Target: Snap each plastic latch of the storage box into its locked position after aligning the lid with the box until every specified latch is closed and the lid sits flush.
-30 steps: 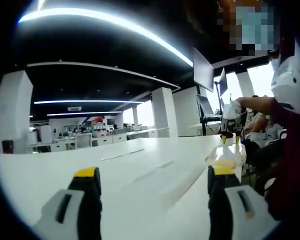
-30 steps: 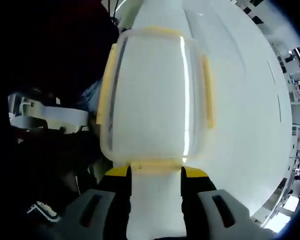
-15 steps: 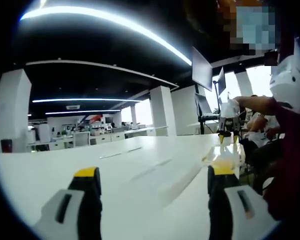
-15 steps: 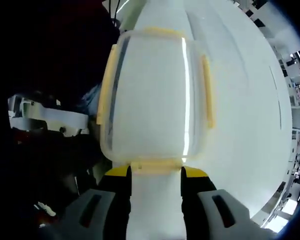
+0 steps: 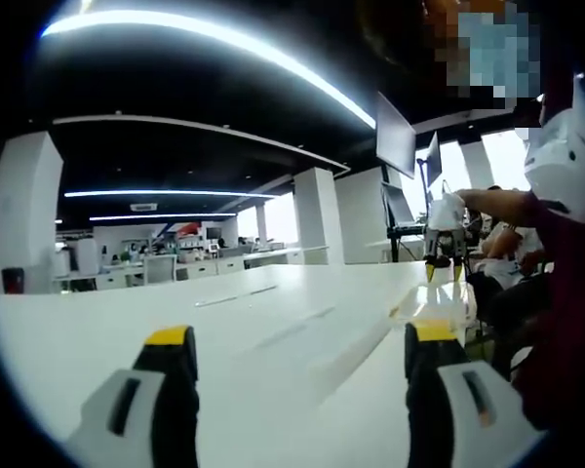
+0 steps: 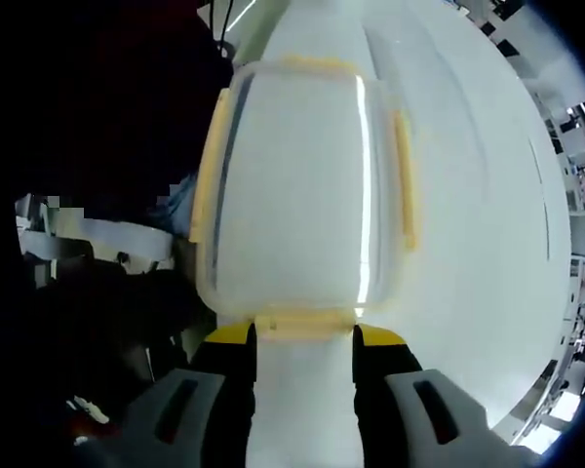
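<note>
In the right gripper view a translucent storage box (image 6: 292, 185) lies on the white table (image 6: 487, 195) with its lid on. Yellow latches run along its left side (image 6: 207, 175), right side (image 6: 405, 175), far end (image 6: 317, 63) and near end (image 6: 302, 320). My right gripper (image 6: 304, 339) hangs over the near end, open, its yellow-tipped jaws standing either side of the near latch. In the left gripper view my left gripper (image 5: 300, 336) is open over bare table, far from the box (image 5: 437, 310). There the right gripper (image 5: 445, 273) points down over the box.
A person (image 5: 565, 244) stands at the table's right end in the left gripper view. Monitors on a stand (image 5: 402, 146) rise behind the box. Desks and pillars (image 5: 317, 214) fill the far room. In the right gripper view the table edge and dark floor lie left of the box.
</note>
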Action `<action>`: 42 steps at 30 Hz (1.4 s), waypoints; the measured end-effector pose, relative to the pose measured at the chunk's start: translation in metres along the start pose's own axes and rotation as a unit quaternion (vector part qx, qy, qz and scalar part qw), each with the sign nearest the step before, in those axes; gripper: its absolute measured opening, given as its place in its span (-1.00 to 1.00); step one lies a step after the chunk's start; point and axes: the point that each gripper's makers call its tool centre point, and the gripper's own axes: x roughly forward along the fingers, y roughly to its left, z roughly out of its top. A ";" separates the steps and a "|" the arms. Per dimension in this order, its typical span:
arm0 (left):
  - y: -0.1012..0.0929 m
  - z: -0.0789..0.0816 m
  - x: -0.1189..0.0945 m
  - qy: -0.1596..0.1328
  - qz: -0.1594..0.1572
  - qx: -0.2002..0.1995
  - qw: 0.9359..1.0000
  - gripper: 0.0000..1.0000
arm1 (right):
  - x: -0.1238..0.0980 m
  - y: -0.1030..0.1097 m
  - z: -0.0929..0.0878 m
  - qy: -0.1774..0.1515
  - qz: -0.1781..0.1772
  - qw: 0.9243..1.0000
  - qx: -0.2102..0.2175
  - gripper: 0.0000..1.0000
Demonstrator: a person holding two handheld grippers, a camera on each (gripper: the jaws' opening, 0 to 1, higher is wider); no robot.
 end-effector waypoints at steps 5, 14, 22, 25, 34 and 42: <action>0.002 0.000 -0.002 -0.001 0.002 -0.001 1.000 0.76 | 0.000 0.000 0.005 -0.001 0.001 1.000 0.000 -0.25; 0.005 0.000 -0.005 -0.002 0.009 -0.004 1.000 0.78 | 0.001 -0.002 0.017 -0.007 0.004 1.000 -0.001 -0.25; 0.006 -0.001 -0.006 -0.001 0.009 -0.004 1.000 0.78 | 0.001 -0.002 0.024 -0.013 0.005 1.000 0.001 -0.26; 0.007 -0.001 -0.005 -0.002 0.009 -0.004 1.000 0.78 | 0.001 -0.002 0.025 -0.014 0.005 1.000 0.002 -0.26; 0.006 0.000 -0.005 -0.001 0.007 -0.002 1.000 0.78 | 0.002 -0.002 0.034 -0.027 0.003 1.000 0.005 -0.26; 0.004 0.003 -0.002 -0.001 0.000 0.001 1.000 0.77 | 0.002 -0.003 0.043 -0.043 0.000 0.999 0.007 -0.26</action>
